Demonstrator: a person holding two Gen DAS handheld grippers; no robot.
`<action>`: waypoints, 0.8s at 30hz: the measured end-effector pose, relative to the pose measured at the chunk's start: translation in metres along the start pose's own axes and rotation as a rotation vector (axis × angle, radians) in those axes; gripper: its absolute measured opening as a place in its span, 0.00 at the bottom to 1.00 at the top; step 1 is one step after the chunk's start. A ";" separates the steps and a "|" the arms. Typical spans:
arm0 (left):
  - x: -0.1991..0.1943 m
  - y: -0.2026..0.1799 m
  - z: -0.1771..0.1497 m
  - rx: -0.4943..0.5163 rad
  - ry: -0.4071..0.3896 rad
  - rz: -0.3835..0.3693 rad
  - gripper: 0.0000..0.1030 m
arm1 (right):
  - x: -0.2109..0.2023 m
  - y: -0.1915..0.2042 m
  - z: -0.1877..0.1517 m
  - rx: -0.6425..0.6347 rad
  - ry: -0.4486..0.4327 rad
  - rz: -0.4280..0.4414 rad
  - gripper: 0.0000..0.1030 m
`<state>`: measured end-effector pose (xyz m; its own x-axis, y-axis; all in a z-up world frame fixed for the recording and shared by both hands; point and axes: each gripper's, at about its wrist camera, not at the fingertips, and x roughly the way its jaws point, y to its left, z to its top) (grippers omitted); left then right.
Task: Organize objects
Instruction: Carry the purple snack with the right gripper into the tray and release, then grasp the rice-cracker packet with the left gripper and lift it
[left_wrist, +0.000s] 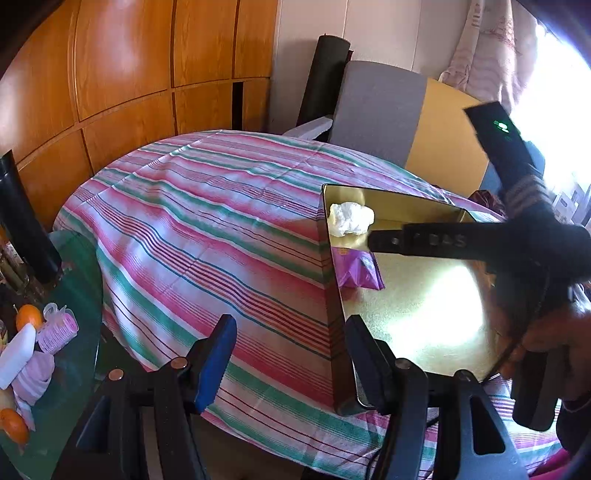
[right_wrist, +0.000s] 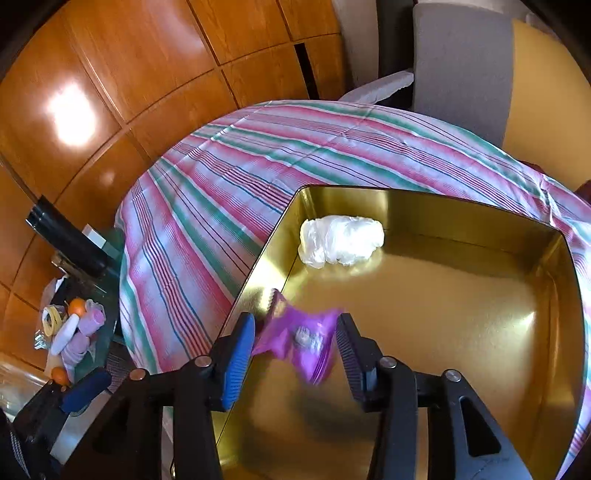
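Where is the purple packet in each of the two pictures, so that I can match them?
Left wrist view: the purple packet lies right of centre, inside the gold tray, near its left wall.
Right wrist view: the packet is low in the centre, blurred, between the open fingers of the right gripper.
Shared landmark: the white crumpled wad in the tray's far left corner.
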<state>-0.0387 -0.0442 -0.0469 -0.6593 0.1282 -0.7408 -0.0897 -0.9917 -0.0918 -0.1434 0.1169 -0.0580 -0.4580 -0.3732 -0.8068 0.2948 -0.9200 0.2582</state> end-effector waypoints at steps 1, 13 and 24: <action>0.000 -0.001 0.000 0.002 -0.001 -0.001 0.60 | -0.004 -0.002 -0.002 0.007 -0.006 -0.002 0.48; -0.011 -0.021 -0.003 0.053 -0.017 -0.042 0.60 | -0.088 -0.043 -0.063 0.125 -0.152 -0.112 0.73; -0.022 -0.069 0.000 0.150 -0.030 -0.139 0.60 | -0.188 -0.135 -0.162 0.358 -0.193 -0.273 0.83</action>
<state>-0.0186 0.0217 -0.0243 -0.6544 0.2664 -0.7077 -0.2901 -0.9527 -0.0903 0.0385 0.3307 -0.0275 -0.6357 -0.0972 -0.7658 -0.1488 -0.9580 0.2451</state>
